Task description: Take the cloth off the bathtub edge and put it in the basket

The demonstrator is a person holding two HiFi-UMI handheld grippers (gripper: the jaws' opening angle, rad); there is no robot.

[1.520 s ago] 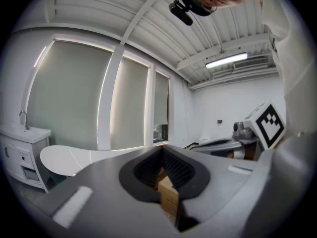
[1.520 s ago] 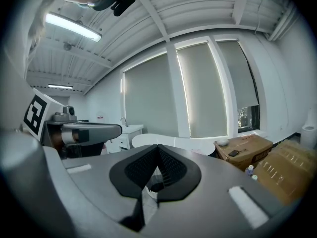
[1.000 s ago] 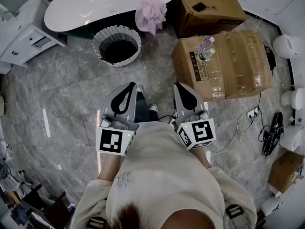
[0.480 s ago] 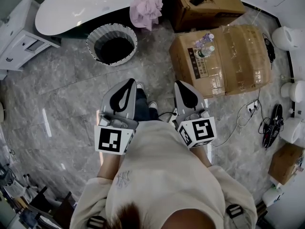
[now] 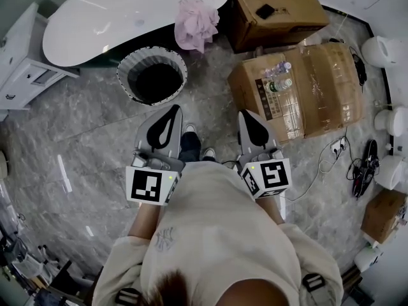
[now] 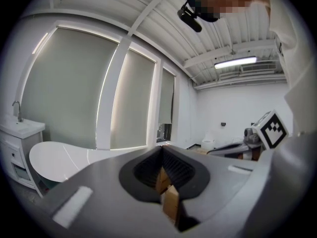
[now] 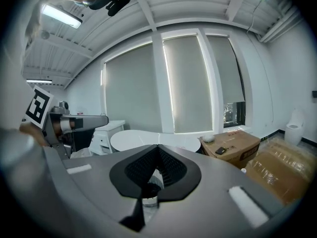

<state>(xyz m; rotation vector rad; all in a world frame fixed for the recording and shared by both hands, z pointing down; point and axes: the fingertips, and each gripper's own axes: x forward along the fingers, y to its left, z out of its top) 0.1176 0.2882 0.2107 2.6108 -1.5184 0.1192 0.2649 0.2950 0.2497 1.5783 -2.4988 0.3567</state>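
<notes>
Head view: left gripper [image 5: 173,110] and right gripper [image 5: 246,115] are held low in front of the person, side by side and apart, noses pointing to the far side. Left gripper view: jaws closed tip to tip, nothing between them. Right gripper view: same, jaws together, empty. The person's shoes [image 5: 191,131] show between the two grippers on the grey marble floor [image 5: 83,139]. The basket [image 5: 129,83], ribbed pale wall with a dark inside, stands on the floor just far-left of the left gripper, close beside the white bathtub [image 5: 121,11]. The pink cloth [image 5: 196,23] is draped over the bathtub edge at its right end, well beyond both grippers, far-right of the basket and apart from it. Just right of the cloth is a cardboard box [image 5: 287,11]. Nearer is a bigger taped cardboard box [image 5: 328,85] with two bottles [image 5: 279,76] on top, far-right of the right gripper. A white cabinet [image 5: 22,69] sits at the far left.
</notes>
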